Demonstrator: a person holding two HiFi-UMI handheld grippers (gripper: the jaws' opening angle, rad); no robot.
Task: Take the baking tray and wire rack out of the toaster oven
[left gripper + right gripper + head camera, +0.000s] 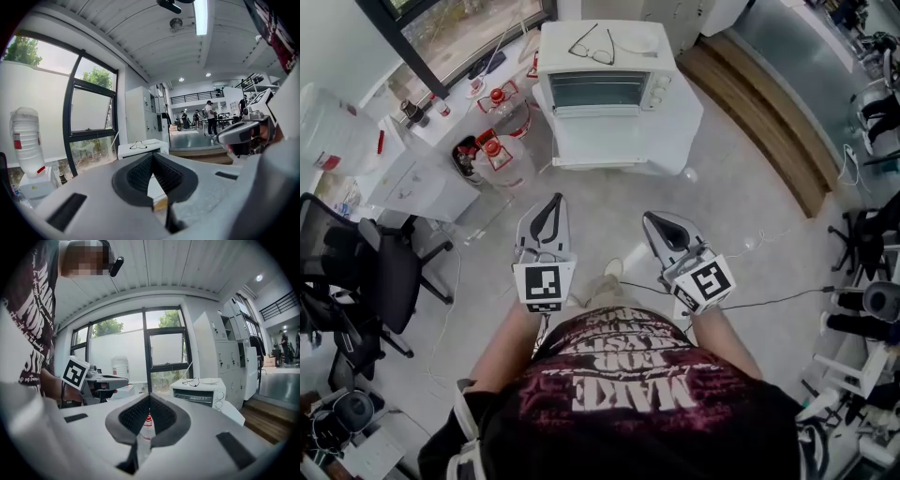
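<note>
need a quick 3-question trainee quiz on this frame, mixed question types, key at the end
1. True or false: the toaster oven door is open.
2. Name the thing lying on the oven's top beside the plate.
3. The left gripper and right gripper are: A) both shut and empty; B) both open; C) gripping a tray together.
Key: 1 false, the door is closed. 2 glasses. 3 A.
</note>
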